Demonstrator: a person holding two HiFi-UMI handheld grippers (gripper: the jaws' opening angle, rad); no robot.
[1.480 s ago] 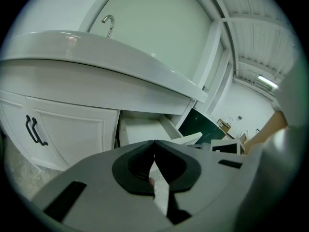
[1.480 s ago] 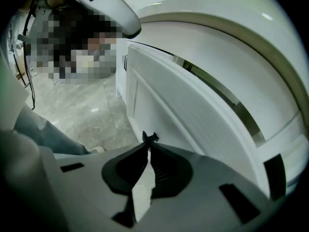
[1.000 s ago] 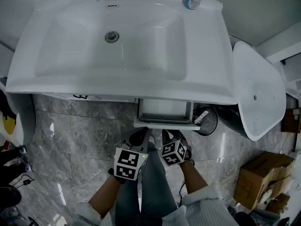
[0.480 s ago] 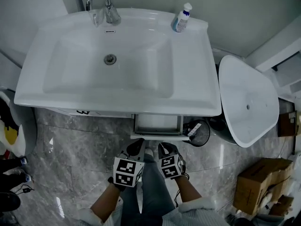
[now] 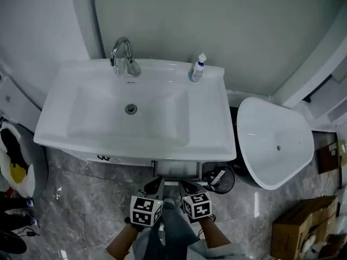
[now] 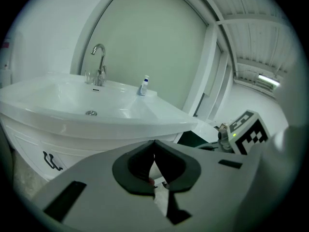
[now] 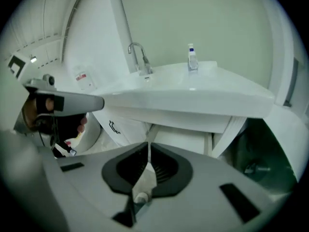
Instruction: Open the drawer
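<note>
A white drawer [image 5: 177, 170] under the washbasin [image 5: 59, 137] stands pulled out a short way, its top open to view. In the right gripper view the drawer [image 7: 179, 140] shows just below the basin's rim. My left gripper [image 5: 155, 184] and right gripper [image 5: 186, 186] hover side by side just in front of the drawer, apart from it. In the left gripper view the left gripper [image 6: 154, 142] has its tips together with nothing between them. In its own view the right gripper [image 7: 147, 143] is likewise shut and empty.
A chrome tap [image 5: 123, 55] and a small bottle [image 5: 198, 68] stand at the back of the basin. A black waste bin [image 5: 219, 179] sits right of the drawer, beside a large white oval fixture [image 5: 274, 142]. A cardboard box [image 5: 297, 226] is at the lower right. The floor is grey marble tile.
Both grippers have drawn up and back from the drawer, and the right one has rolled. The head view has pulled away, showing more wall. The drawer stays out.
</note>
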